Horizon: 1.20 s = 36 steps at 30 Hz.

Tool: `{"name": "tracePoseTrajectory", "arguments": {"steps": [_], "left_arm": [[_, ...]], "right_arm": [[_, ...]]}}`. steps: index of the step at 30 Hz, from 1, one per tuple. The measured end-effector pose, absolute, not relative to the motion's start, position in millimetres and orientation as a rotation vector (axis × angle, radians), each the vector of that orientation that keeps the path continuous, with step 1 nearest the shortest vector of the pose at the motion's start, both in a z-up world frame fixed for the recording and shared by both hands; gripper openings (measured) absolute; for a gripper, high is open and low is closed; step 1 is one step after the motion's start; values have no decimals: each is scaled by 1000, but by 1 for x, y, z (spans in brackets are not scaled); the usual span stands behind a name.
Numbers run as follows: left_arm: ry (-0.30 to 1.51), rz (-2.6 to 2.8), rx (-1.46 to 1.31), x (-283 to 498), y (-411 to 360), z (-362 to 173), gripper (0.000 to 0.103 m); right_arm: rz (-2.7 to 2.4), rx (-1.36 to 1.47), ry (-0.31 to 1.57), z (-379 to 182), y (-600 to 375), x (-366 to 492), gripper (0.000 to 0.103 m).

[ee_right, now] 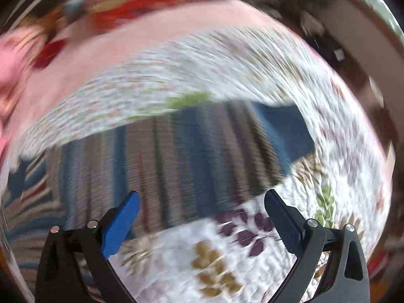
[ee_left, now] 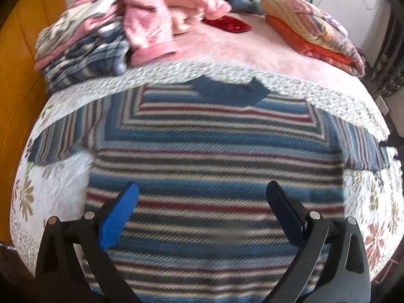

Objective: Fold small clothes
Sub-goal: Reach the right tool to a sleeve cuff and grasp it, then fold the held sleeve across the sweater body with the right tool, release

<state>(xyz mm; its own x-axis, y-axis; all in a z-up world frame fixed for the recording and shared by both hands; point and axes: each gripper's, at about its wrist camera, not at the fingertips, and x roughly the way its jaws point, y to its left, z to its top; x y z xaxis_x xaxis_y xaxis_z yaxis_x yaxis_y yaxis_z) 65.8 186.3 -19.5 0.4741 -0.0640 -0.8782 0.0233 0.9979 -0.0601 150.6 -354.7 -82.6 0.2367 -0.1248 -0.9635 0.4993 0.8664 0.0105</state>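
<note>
Jaws: spread wide on both left gripper (ee_left: 202, 199) and right gripper (ee_right: 202, 209), nothing pinched | blue, grey and red striped knit sweater (ee_left: 214, 166) lies flat, sleeves out, on white floral quilted bedspread (ee_left: 50, 189), ready for folding | right gripper hovers beside sleeve (ee_right: 227, 139), likely first fold.

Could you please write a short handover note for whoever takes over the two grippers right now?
Left gripper: open, empty, over the body of the striped sweater.
Right gripper: open, empty, over the sweater's sleeve near its blue cuff; this view is blurred.
Sweater: lying flat on the floral quilt, both sleeves spread out, collar at the far side.
Pile of clothes: far left on the bed. Folded blankets: far right.
Done: sweater laid out flat.
Left: no fold made yet; probably start with the sleeves, then the body.
</note>
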Motion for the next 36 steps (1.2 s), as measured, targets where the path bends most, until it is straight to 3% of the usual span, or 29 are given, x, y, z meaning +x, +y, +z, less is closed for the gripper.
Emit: {"name": "tracePoseTrajectory", "arguments": {"steps": [7, 10, 15, 19, 22, 36], "left_arm": [[1075, -91, -42, 105, 121, -33, 100], [1104, -98, -43, 115, 105, -44, 100], [1142, -93, -33, 125, 91, -59, 100], [1156, -83, -27, 127, 91, -66, 100], [1135, -76, -7, 125, 94, -66, 100], [1130, -43, -15, 112, 147, -70, 100]], "right_arm": [[-511, 600, 1286, -127, -439, 136, 98], [-509, 640, 1293, -141, -453, 136, 90], [-497, 640, 1272, -149, -458, 138, 87], [-474, 593, 1246, -151, -457, 158, 62], [-381, 660, 1200, -149, -453, 172, 15], [-97, 600, 1133, -75, -345, 177, 14]]}}
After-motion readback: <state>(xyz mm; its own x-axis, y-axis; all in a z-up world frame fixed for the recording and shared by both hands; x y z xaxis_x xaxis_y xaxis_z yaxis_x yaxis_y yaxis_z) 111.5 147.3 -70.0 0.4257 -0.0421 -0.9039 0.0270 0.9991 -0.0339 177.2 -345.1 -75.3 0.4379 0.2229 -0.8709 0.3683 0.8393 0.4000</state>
